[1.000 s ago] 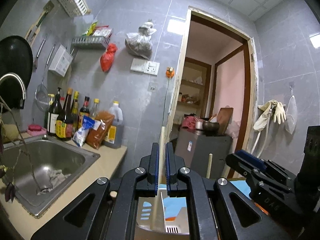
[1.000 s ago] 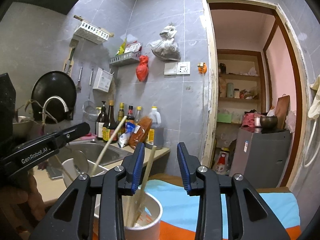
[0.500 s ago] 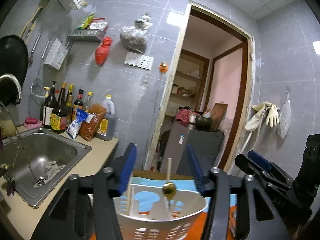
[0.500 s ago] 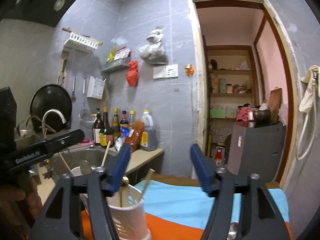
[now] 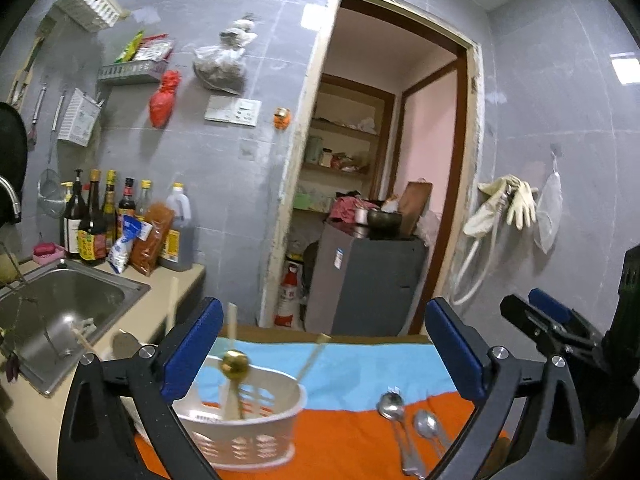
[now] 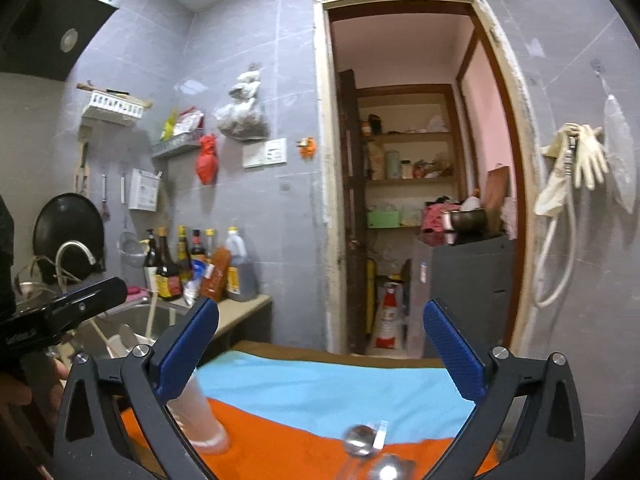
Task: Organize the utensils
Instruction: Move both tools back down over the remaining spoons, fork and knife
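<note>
Utensil basket: a white slotted plastic basket stands on the orange part of the cloth, low and left of centre in the left wrist view, just inside the left jaw.
Basket contents: a gold-bowled spoon stands upright in it, with pale chopsticks leaning out towards the right; all of it is motion-blurred.
Loose spoons: two steel spoons lie side by side on the orange cloth to the right of the basket, apart from it, bowls pointing away from the camera.
Cup: in the right wrist view a pale cup stands on the orange cloth, partly hidden behind the left jaw; its contents cannot be made out.
Cloth: an orange and light blue cloth covers the worktop under all of this.
Left gripper: left gripper has its blue-padded jaws opening, spread wide, nothing pressed between them; the basket sits below and between them, untouched.
Right gripper: right gripper has its jaws opening too, spread wide and gripping nothing; blurred spoon bowls show low between them.
Sink: a steel sink sits at the left, set in a beige worktop.
Bottles: sauce bottles and packets stand behind the sink against the grey tiled wall.
Doorway: an open doorway shows shelves and a grey cabinet.
Gloves: rubber gloves hang on the right wall.
</note>
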Tool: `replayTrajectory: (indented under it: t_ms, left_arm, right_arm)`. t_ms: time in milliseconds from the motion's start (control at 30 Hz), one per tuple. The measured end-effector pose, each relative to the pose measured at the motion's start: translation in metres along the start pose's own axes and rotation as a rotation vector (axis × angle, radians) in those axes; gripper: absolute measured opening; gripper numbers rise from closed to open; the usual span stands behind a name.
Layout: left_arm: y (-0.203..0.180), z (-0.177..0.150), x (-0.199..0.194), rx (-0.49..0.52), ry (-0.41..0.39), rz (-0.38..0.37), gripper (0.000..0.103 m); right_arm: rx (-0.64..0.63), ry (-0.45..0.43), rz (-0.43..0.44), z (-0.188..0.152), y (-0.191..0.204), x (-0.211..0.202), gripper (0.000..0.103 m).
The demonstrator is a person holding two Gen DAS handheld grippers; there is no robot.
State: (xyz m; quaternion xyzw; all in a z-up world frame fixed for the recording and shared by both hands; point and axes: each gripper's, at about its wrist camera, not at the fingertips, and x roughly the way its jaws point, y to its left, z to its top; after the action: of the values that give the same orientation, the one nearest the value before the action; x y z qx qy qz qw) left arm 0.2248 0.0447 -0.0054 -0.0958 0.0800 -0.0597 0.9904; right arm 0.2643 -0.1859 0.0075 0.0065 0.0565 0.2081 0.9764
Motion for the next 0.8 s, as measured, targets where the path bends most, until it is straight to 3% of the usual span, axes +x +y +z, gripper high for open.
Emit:
replayTrajectory:
  t_ms: [400, 800]
  left_arm:
    - [-0.062, -0.045, 0.027, 0.032, 0.143, -0.092, 0.099]
    - [-0.092, -0.099, 0.083, 0.083, 0.321, -0.074, 0.099]
  right_arm:
    - [0.001, 0.144, -0.146, -0.039, -0.071, -0.026, 0.103]
    - [0.045, 0.349, -0.215, -0.095, -0.110, -0.020, 0.103]
